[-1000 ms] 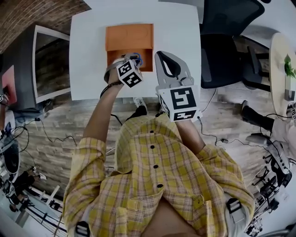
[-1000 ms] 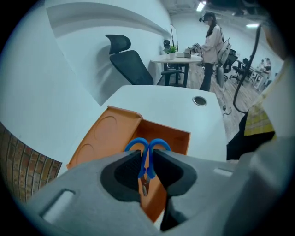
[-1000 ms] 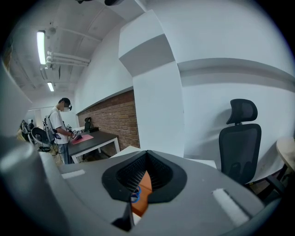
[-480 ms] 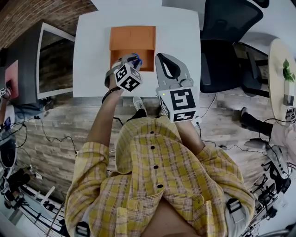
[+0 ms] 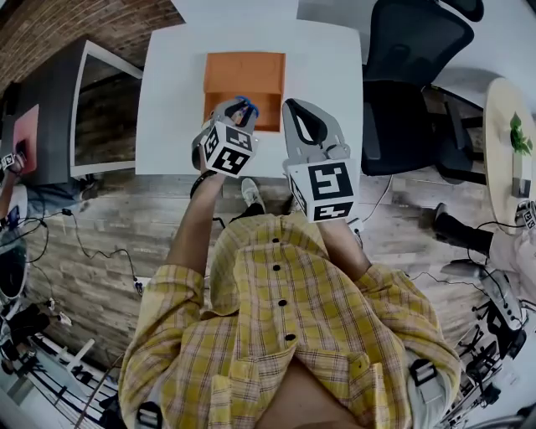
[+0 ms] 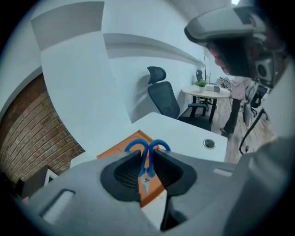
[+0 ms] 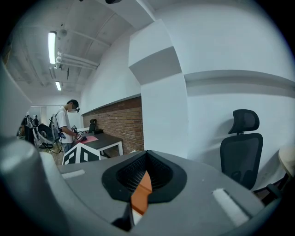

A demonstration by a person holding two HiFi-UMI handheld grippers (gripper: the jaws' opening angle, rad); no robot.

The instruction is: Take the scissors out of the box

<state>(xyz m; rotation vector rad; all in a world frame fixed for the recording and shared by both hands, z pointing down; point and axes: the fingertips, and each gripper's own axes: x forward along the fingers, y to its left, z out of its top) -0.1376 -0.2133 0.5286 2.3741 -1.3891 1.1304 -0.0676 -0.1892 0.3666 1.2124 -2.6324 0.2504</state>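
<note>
The scissors (image 6: 147, 161), blue-handled, are pinched between the jaws of the left gripper (image 6: 147, 156). The two handle loops stand out beyond the fingertips and the metal tip is pointed back into the gap between the pads. Behind the handles the orange box (image 6: 118, 148) is seen. In the head view the scissors (image 5: 244, 106) are seen over the near right corner of the box (image 5: 243, 71), where the left gripper (image 5: 234, 111) is held.

The box is set on a white table (image 5: 167, 92), close to its near edge. The right gripper (image 5: 289, 105) is held just to the right of the box, over the same table edge. In its own view the jaws of the right gripper (image 7: 146, 159) are pressed together with nothing caught in them, and a sliver of the box (image 7: 140, 193) is shown through the slit below the pads.

A black office chair (image 5: 410, 67) is placed to the right of the box, past the table's side. A dark desk (image 5: 46, 100) is found to the left of the box, beside a brick wall (image 5: 50, 25). On the near side of the box the person's yellow checked shirt (image 5: 285, 318) is seen
</note>
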